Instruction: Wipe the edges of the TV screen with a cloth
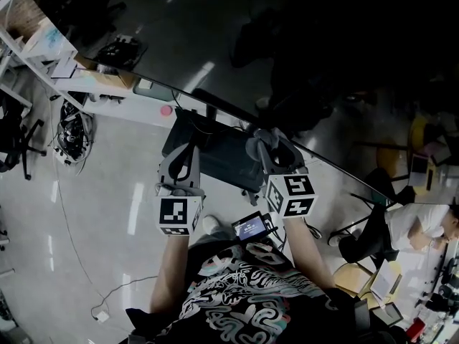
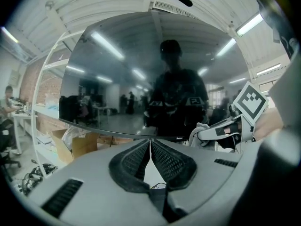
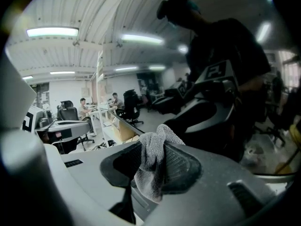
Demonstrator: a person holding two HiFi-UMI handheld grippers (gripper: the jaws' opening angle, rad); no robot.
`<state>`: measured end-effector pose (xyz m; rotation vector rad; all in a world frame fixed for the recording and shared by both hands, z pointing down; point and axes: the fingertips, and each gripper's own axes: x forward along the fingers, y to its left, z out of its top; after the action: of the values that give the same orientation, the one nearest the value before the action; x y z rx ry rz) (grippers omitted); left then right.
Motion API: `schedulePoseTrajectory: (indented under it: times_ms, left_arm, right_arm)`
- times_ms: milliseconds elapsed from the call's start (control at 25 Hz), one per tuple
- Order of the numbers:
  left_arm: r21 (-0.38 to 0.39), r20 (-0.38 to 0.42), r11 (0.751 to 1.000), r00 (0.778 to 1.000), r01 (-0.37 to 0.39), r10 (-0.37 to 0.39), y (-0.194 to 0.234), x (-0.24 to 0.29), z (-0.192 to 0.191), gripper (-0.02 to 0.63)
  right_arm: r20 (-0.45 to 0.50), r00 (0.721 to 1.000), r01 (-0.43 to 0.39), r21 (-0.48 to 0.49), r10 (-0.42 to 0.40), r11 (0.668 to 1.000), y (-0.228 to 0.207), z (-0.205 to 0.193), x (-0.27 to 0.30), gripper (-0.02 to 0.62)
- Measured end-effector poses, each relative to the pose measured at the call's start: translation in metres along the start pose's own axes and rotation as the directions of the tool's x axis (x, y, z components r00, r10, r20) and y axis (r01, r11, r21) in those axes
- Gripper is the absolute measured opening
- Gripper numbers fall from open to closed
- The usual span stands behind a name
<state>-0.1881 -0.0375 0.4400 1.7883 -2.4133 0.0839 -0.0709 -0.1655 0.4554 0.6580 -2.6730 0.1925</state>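
While both claws face the TV screen [image 2: 141,69], my right claw [image 3: 155,147] grips a grey cloth [image 3: 151,168]. Its pads are clamped on the bunched folds, and a tuft stands above the tips. In the left gripper view the cloth sits just at the screen's lower edge, right of the middle; I cannot tell whether it touches. My left claw [image 2: 150,147] is closed on nothing and sits beside the right one, below that same edge. The dark glass reflects the person holding the rig.

Side by side: left tool [image 2: 150,146] jaws together and empty, right tool [image 3: 159,147] jaws tight on cloth [image 3: 149,175].
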Motion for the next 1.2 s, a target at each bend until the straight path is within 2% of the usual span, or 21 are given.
schedulePoseTrajectory:
  times_ms: [760, 1200]
  left_arm:
    - [-0.027, 0.004, 0.999, 0.999, -0.044, 0.044, 0.035, -0.014, -0.011, 0.023]
    - [-0.013, 0.014, 0.996, 0.996, -0.087, 0.088, 0.045, -0.029, -0.001, 0.023]
  right_arm:
    - [0.013, 1.000, -0.021, 0.039, 0.021, 0.999, 0.024, 0.002, 0.024, 0.141]
    - [0.023, 0.999, -0.043, 0.058, 0.042, 0.997, 0.030, 0.005, 0.032, 0.141]
